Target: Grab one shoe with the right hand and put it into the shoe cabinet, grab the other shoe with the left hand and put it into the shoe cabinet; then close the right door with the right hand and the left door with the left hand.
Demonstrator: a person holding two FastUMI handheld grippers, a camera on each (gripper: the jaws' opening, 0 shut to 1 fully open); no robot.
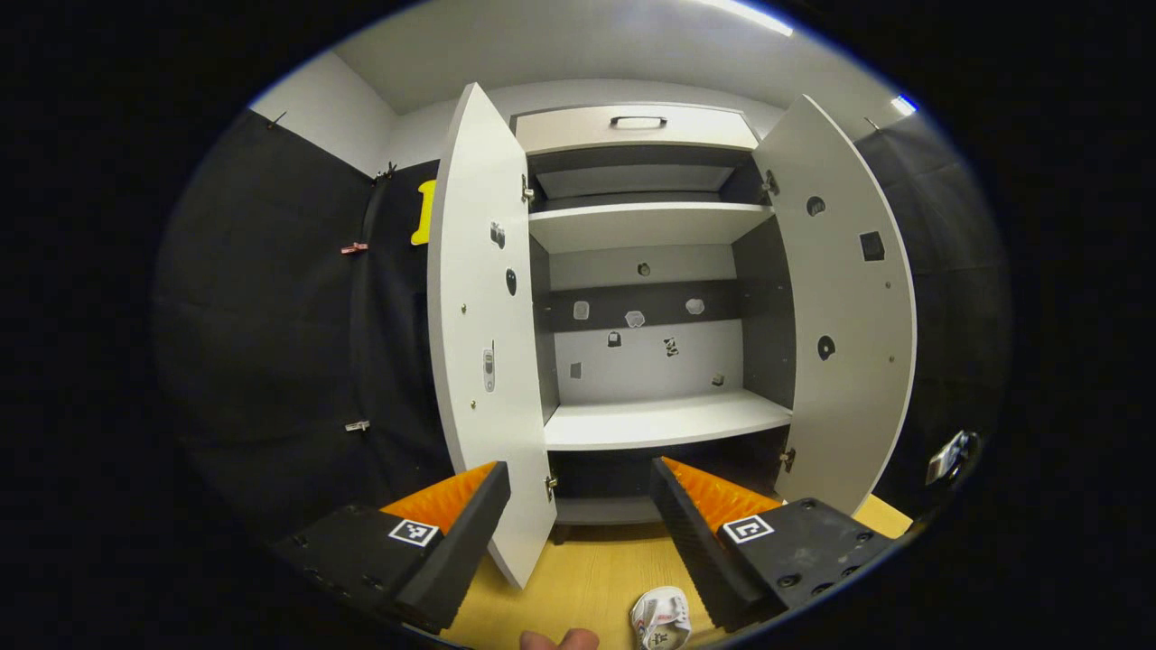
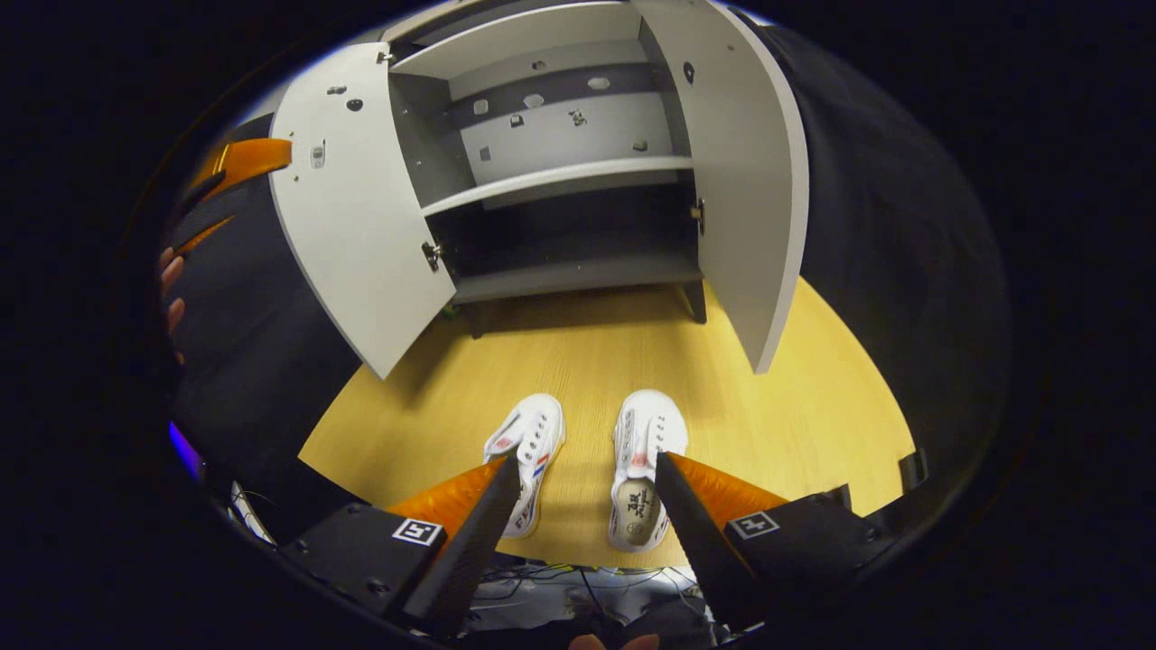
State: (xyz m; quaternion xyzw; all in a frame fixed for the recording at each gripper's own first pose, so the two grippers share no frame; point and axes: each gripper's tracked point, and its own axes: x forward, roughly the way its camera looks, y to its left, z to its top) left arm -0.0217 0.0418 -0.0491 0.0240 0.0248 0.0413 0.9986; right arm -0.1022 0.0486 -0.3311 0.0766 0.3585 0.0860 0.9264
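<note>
The right gripper view looks down on two white canvas shoes side by side on the yellow wood-grain floor (image 2: 632,361), toes toward the shoe cabinet (image 2: 560,271): the left shoe (image 2: 528,447) at 7 o'clock of centre, the right shoe (image 2: 643,465) at 5 o'clock with its insole showing. The right gripper (image 2: 587,506) hovers above their heels, jaws spread wide and holding nothing. At 9 o'clock the other gripper and some fingers (image 2: 170,311) peep from behind the left door (image 2: 357,199).

The left gripper view faces the cabinet head-on, taking in what the other leaves out: a top drawer (image 1: 637,129) with one dark handle and two pale flat shelves, the upper shelf (image 1: 646,226) and the lower shelf (image 1: 664,420). Both smooth grey-white doors, the left door and the right door (image 1: 840,307), stand open. The left gripper (image 1: 578,524) has its jaws wide, empty. One crumpled white shoe toe (image 1: 661,616) shows at 6 o'clock
</note>
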